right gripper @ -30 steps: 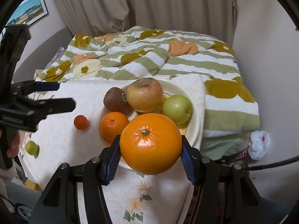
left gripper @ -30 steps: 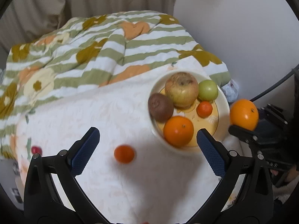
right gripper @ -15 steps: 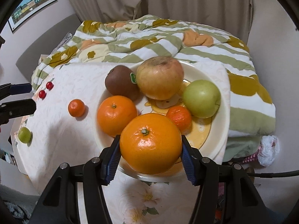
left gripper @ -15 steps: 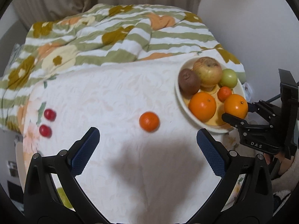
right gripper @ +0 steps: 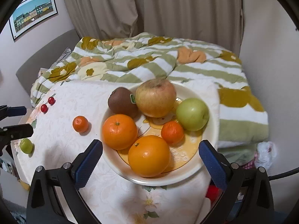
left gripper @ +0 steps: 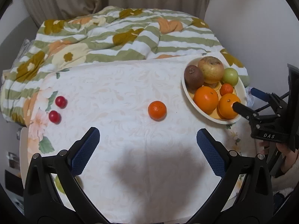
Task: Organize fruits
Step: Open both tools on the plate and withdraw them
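Note:
A cream bowl point(right gripper: 209, 158) at the table's right holds a large orange point(right gripper: 148, 155), a second orange point(right gripper: 119, 131), a small mandarin point(right gripper: 172, 132), a green apple point(right gripper: 192, 114), a yellow-red apple point(right gripper: 156, 98) and a kiwi point(right gripper: 122, 102). My right gripper point(right gripper: 150, 165) is open around the large orange, which rests in the bowl. My left gripper point(left gripper: 147, 150) is open and empty above the white cloth, short of a loose mandarin point(left gripper: 157, 110). Two red cherries point(left gripper: 58, 109) lie at the left. A small green fruit point(right gripper: 26, 145) lies near the left edge.
The table has a white floral cloth point(left gripper: 130, 85). A striped flowered quilt point(left gripper: 121, 33) lies behind it, with curtains and walls beyond. The right gripper's body point(left gripper: 267, 119) and the hand holding it show at the right of the left wrist view.
My right gripper has opened and let go of the large orange, which now sits in the bowl. My left gripper has drawn back and swung left, so more of the table shows.

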